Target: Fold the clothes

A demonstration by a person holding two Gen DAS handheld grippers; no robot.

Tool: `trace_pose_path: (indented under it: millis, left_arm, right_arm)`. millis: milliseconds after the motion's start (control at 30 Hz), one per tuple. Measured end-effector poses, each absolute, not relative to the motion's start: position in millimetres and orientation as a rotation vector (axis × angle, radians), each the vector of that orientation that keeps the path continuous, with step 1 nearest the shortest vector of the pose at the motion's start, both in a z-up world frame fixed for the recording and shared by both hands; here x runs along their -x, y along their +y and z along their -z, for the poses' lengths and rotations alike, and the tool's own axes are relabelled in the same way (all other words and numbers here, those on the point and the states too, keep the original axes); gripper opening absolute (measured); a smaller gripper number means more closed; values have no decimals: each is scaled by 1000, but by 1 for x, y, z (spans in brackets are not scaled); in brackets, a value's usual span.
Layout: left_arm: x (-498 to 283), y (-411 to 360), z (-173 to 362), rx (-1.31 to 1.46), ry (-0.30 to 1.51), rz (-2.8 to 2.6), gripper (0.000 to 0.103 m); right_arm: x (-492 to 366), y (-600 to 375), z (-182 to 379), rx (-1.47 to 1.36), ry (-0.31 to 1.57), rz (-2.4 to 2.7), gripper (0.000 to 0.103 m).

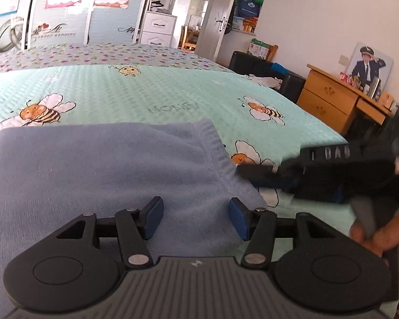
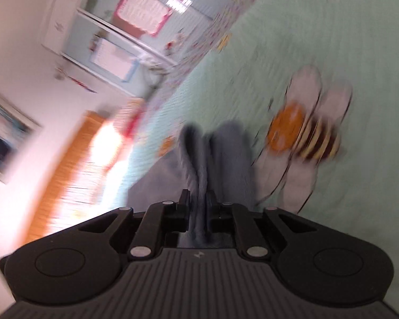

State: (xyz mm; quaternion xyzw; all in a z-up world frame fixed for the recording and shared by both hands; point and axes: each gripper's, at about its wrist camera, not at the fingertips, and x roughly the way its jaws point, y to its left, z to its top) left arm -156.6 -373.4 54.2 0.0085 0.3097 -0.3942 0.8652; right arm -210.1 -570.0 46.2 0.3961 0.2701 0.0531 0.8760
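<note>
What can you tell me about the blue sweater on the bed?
The sweater is soft, light blue knit with a ribbed band along one edge. It lies partly folded on the green bee bedspread. The right tool pinches a bunched bit of its edge, while the left tool hovers over it with jaws open, gripping nothing.

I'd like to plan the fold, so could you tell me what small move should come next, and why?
Probably carry the right gripper across the light blue knitted garment to fold its pinched ribbed edge over. Its jaws are shut on that fabric, while the left gripper is open above the cloth lying flat on the mint bee-print bedspread.
</note>
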Motion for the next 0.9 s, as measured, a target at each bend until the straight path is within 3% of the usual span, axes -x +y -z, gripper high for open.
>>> trace_pose_path:
  millis: [67,167,233,333,400,600,700,733,900]
  left_arm:
    - [155,-373,-53,-8,651,831,57]
    - [152,-374,-52,-3,651,834,57]
    - [155,-374,-52,-15,646,831,58]
    - [157,-377,-48,-28,641,822,58]
    - [157,-377,-47,-26,641,820,58]
    - [157,-362,-55,50,649,814,57]
    - [160,-329,-75,176,628,809,56]
    - [159,-314,-85,230,606,806,56]
    - [112,-256,-122,391,577,743,57]
  right_arm:
    - [210,-555,-75,-654,490,-54,18]
    - [185,-549,-90,-733,411,-235,18]
    - [155,-551,-74,-833,465,-314,18]
    - [127,-577,-14,-962,552,-259,0]
    - [126,-598,22,-1121,513,-268,0]
    - [129,-602,16,-1154,517,-250,0]
    - [129,-599,-2,-1118,545,-226,0]
    - [134,-595,-12,-1084,535,-221,6]
    - [160,-584,-53,-1061,453,-177,6]
